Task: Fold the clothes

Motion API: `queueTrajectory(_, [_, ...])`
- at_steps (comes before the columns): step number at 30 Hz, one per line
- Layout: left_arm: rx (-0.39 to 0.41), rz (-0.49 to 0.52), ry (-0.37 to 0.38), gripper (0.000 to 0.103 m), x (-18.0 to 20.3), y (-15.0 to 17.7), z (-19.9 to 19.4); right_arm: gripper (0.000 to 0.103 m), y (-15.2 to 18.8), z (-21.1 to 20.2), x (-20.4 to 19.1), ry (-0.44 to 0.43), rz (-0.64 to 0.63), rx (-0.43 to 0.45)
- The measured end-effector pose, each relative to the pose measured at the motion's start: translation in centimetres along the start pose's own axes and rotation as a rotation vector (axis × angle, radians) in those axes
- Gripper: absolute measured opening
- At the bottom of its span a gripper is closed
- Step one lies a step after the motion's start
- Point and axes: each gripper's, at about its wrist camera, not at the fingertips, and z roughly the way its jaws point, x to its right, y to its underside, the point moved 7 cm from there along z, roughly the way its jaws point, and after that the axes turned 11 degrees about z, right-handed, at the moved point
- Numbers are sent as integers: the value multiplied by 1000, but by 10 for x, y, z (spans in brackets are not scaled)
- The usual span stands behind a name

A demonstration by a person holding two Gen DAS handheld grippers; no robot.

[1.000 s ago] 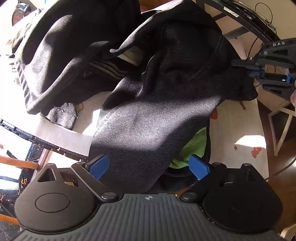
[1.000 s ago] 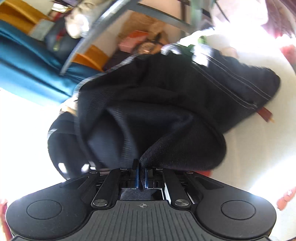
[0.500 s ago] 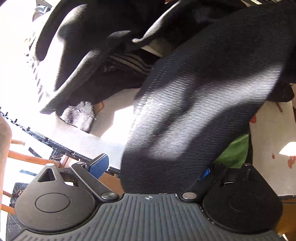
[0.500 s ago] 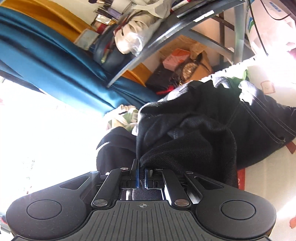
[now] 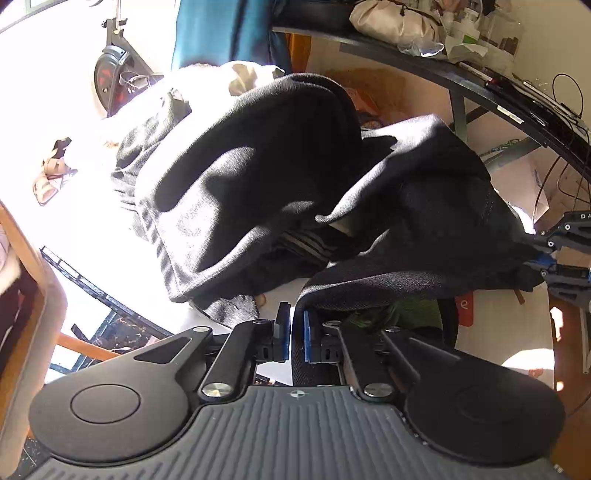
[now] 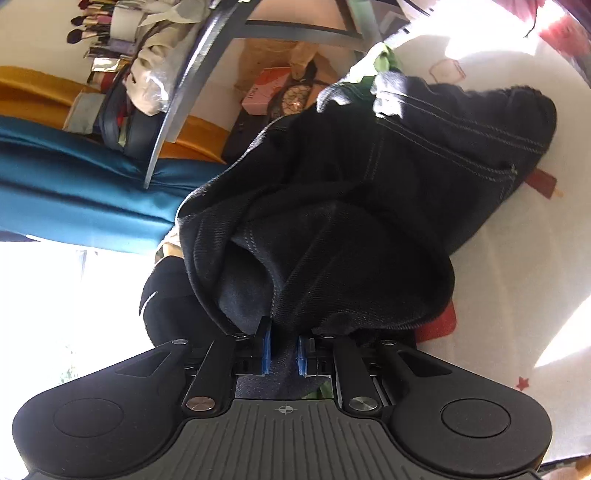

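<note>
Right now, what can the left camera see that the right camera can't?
Only the left view shows the exercise bike, a black sweatshirt piled on the bed, and the right gripper at the jeans' far end. Only the right view shows makeup brushes, a pink box and the jeans' white stitching. Both show the dark jeans, the teal curtain and the white sheet. The left gripper is shut on the jeans; the right gripper's jaws are opening with denim between them.
</note>
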Motion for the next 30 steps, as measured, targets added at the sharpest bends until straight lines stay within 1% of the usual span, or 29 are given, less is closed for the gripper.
queueTrajectory(1, [18, -13, -12, 2, -5, -5, -8, 29, 2, 1, 4, 1, 17, 4])
queueTrajectory(2, [38, -24, -18, 1, -9, -12, -16, 38, 3, 1, 8, 9, 28, 16])
queueTrajectory(3, [62, -32, -19, 0, -13, -20, -22, 43, 3, 2, 12, 19, 38, 28])
queueTrajectory(4, [85, -40, -20, 0, -17, -29, -28, 53, 3, 3, 17, 38, 45, 42])
queueTrajectory(6, [103, -29, -31, 0, -24, -41, -38, 58, 2, 6, 27, 61, 77, 61])
queueTrajectory(7, [99, -23, -36, 0, -26, -44, -40, 63, 1, 8, 33, 68, 97, 68])
queueTrajectory(9, [78, -14, -40, 1, -29, -46, -39, 63, -1, 12, 42, 78, 137, 84])
queueTrajectory(10, [64, -1, -48, 3, -29, -46, -36, 61, -4, 16, 48, 72, 163, 95])
queueTrajectory(12, [40, 40, -60, 15, -25, -44, -31, 39, -5, 21, 51, 31, 193, 94])
queueTrajectory(13, [36, 73, -58, 34, -20, -41, -27, 18, -5, 24, 51, 15, 200, 90])
queueTrajectory(14, [31, 94, -48, 61, -14, -37, -23, 13, -5, 25, 48, 11, 191, 88])
queueTrajectory(15, [22, 108, -26, 71, -8, -32, -15, 12, -5, 26, 45, 6, 181, 86])
queueTrajectory(16, [12, 119, 0, 76, 0, -27, -7, 9, -5, 26, 40, -8, 171, 83])
queueTrajectory(18, [-16, 152, 49, 77, 18, -17, 12, 7, -4, 23, 28, -42, 152, 67])
queueTrajectory(19, [-40, 182, 70, 80, 30, -11, 25, 7, -2, 17, 21, -64, 139, 55])
queueTrajectory(22, [-98, 303, 108, 80, 72, 6, 60, 6, 3, 2, -4, -129, 100, 15])
queueTrajectory(23, [-109, 347, 121, 80, 87, 9, 69, 6, 6, -1, -13, -141, 74, 0])
queueTrajectory(25, [-102, 437, 142, 80, 116, 11, 79, 6, 13, -9, -39, -159, -23, -36])
queueTrajectory(28, [-118, 496, 119, 84, 136, 13, 92, 6, 26, -16, -72, -184, -131, -80])
queueTrajectory(29, [-132, 478, 101, 84, 133, 13, 96, 6, 28, -18, -79, -196, -144, -84])
queueTrajectory(30, [-152, 433, 79, 84, 123, 13, 101, 5, 29, -19, -88, -206, -158, -83])
